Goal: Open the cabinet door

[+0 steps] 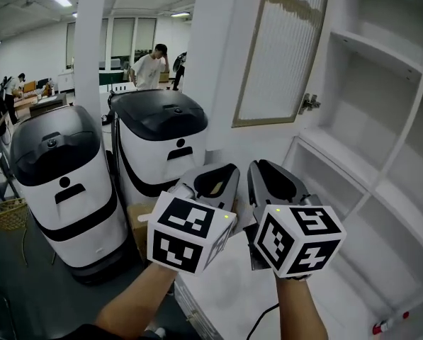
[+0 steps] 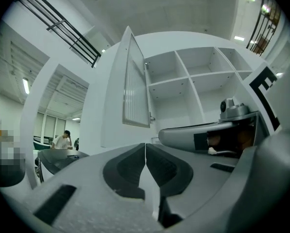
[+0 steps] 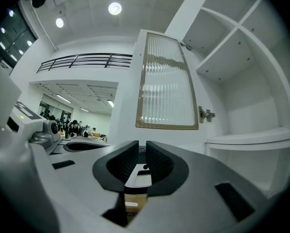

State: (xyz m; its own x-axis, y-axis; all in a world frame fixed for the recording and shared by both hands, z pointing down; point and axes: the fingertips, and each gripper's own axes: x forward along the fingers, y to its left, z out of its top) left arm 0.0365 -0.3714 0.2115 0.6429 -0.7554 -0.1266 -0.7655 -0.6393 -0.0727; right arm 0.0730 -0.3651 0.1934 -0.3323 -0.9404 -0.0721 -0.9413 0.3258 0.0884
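- Cabinet door (image 1: 282, 48): white frame with a ribbed glass panel, standing open at the left of the cabinet's bare shelves (image 1: 381, 52). It is above and beyond both grippers and touches neither.
- Left gripper (image 2: 145, 152): fingers pressed together at the tips with nothing between them. The door rises above them, well apart.
- Right gripper (image 3: 142, 152): fingers a narrow gap apart, pinching nothing. The door's lower edge lies above the fingertips, and its hinge (image 3: 206, 114) is to the right.

The cabinet door (image 1: 282, 48) carried ribbed, translucent glass in a wood-toned frame; its hinge (image 1: 309, 103) looked like shiny metal, the shelves (image 1: 381, 52) smooth matt white
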